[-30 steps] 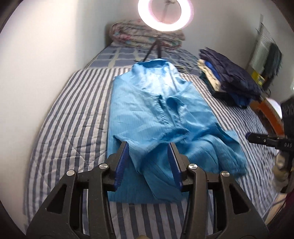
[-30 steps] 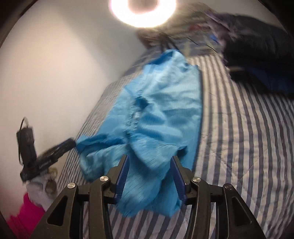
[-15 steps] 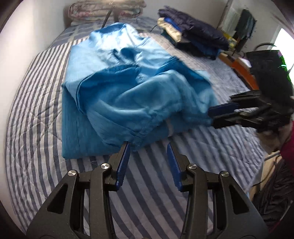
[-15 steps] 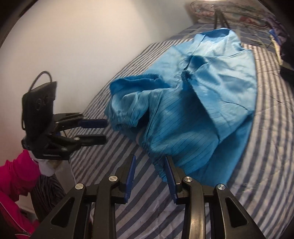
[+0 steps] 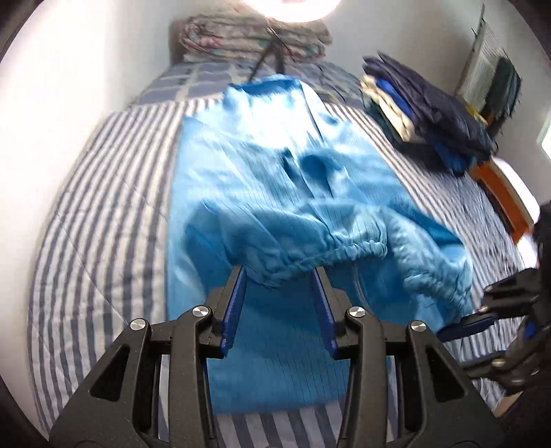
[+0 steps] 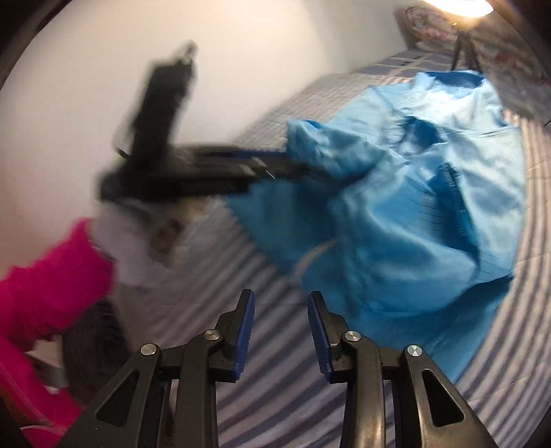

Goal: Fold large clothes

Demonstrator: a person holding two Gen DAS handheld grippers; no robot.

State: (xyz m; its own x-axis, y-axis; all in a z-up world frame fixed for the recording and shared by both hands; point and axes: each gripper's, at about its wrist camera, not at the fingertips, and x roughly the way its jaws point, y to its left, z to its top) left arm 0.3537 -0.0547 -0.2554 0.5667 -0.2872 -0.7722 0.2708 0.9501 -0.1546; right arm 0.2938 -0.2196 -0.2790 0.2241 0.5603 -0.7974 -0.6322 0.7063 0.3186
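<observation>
A large bright blue garment (image 5: 275, 172) lies lengthwise on the striped bed (image 5: 103, 206), its lower part bunched and folded up over itself. My left gripper (image 5: 278, 275) has its jaws apart, and the gathered elastic hem (image 5: 344, 246) drapes across the fingertips without the pads pressing on it. In the blurred right wrist view the left gripper (image 6: 275, 169) reaches the garment (image 6: 413, 206) at its raised near-left corner. My right gripper (image 6: 281, 299) stands open over bare striped bedding (image 6: 206, 293), just left of the garment, nothing between its fingers. From the left wrist view, the right gripper (image 5: 461, 327) sits at the garment's right edge.
A stack of dark folded clothes (image 5: 430, 103) sits at the bed's far right. A folded quilt (image 5: 241, 38), a tripod (image 5: 268, 58) and a ring light (image 5: 292, 7) stand at the head. A white wall runs along the left. A person's pink sleeve (image 6: 44, 275) is behind the left gripper.
The right gripper narrowed, came off the garment it had between its fingers and now sits over bare bedding. The left gripper swung out to the near edge and back to the hem.
</observation>
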